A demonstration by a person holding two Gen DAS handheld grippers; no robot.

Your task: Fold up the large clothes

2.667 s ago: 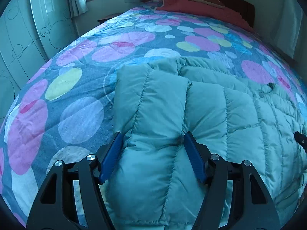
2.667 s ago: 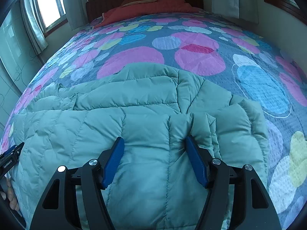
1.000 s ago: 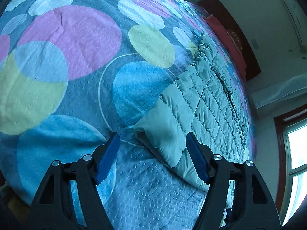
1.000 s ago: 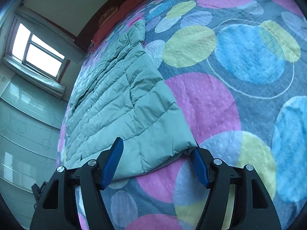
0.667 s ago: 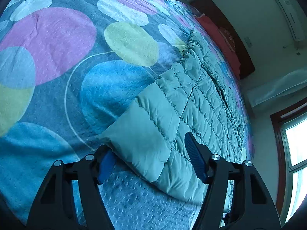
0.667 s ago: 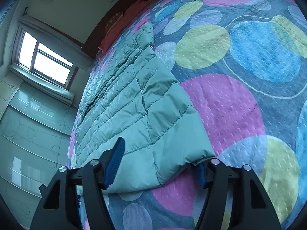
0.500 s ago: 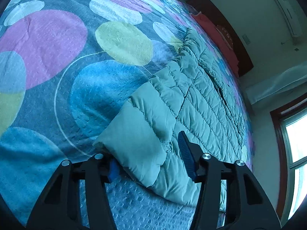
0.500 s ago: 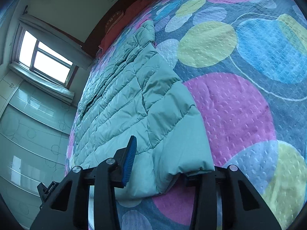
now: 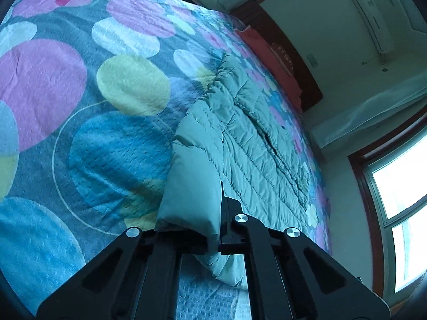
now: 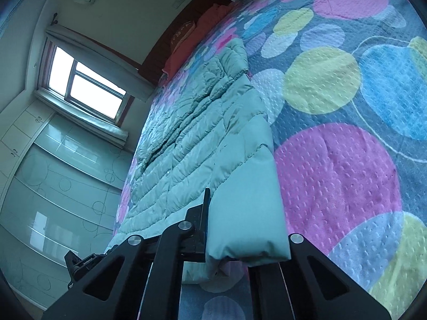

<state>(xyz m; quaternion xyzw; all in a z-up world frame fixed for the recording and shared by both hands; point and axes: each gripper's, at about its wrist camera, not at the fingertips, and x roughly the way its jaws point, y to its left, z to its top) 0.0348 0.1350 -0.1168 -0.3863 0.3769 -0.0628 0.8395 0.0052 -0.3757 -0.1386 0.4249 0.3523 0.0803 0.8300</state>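
A teal quilted down jacket (image 9: 248,144) lies flat along the dotted bedspread (image 9: 42,85), its length running toward the headboard. My left gripper (image 9: 214,213) has its jaws closing tight on the near left corner of the jacket, with the fabric pinched between them and bulging over one finger. In the right wrist view the same jacket (image 10: 192,144) stretches away. My right gripper (image 10: 209,213) has its jaws closing tight on the near right corner, which folds over its right finger. The left gripper's body (image 10: 80,264) shows low at the left edge.
A red pillow (image 9: 269,53) and a dark wooden headboard (image 9: 299,61) are at the far end of the bed. A window (image 10: 82,85) and glass-fronted wardrobe doors (image 10: 53,176) line one wall. Another window (image 9: 400,186) is opposite. Bare bedspread (image 10: 347,160) flanks the jacket.
Both grippers went from open around the jacket's near corners to shut on them. Both corners have lifted slightly off the bedspread.
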